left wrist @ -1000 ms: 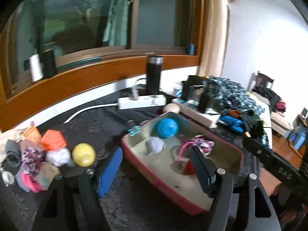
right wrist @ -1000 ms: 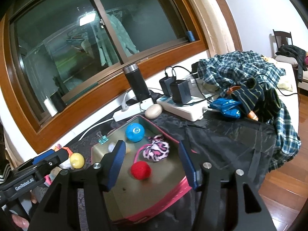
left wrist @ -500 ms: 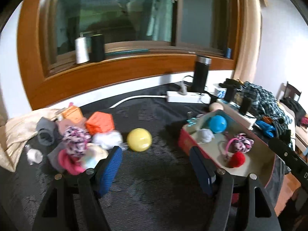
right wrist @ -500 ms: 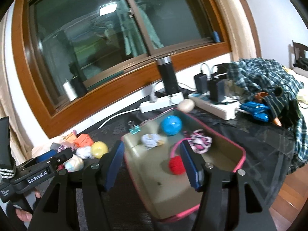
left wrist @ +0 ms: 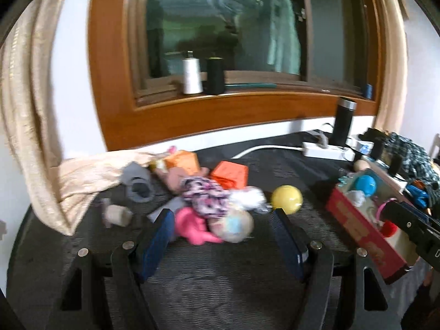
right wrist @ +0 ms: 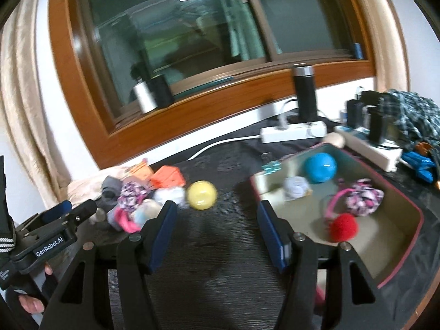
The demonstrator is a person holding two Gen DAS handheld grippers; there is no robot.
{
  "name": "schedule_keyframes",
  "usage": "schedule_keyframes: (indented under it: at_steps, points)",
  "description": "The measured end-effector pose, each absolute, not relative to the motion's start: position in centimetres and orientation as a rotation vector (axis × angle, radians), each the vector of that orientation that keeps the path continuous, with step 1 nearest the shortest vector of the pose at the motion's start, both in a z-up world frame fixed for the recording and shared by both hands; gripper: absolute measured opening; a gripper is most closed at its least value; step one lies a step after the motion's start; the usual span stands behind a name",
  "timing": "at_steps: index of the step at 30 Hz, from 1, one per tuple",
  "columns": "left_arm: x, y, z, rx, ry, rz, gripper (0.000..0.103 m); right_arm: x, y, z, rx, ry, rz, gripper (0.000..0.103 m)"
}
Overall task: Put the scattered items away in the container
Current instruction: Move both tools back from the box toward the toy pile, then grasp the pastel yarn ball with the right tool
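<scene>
The container, a shallow pink-rimmed box, sits at my three o'clock on the dark woven counter, with a blue ball, a red pompom and a fuzzy patterned tuft inside. The scattered pile lies at twelve: a soft pink toy, orange blocks, a white puff, and a smooth yellow ball apart at one o'clock. My left fingers are spread and empty, as are my right fingers. I'd straddle one soft piece squarely and squeeze gently; the ball may roll.
</scene>
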State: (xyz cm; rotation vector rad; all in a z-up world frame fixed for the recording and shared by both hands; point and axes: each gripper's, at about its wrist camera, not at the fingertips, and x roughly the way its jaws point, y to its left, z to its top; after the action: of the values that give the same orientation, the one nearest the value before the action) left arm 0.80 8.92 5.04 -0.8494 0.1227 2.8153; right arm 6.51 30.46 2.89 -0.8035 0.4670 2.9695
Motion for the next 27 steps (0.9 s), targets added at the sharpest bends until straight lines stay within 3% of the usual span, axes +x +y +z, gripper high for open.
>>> schedule_keyframes:
  at_steps: [3, 27]
  points:
    - [0.8, 6.8, 5.0, -0.846, 0.099, 2.859, 0.085, 5.5, 28.6, 2.8, -0.834, 0.439, 3.000, 0.065]
    - [-3.0, -0.8, 1.0, -1.064, -0.133, 2.919, 0.085, -0.9, 23.7, 0.4, -1.048, 0.396, 3.025, 0.066]
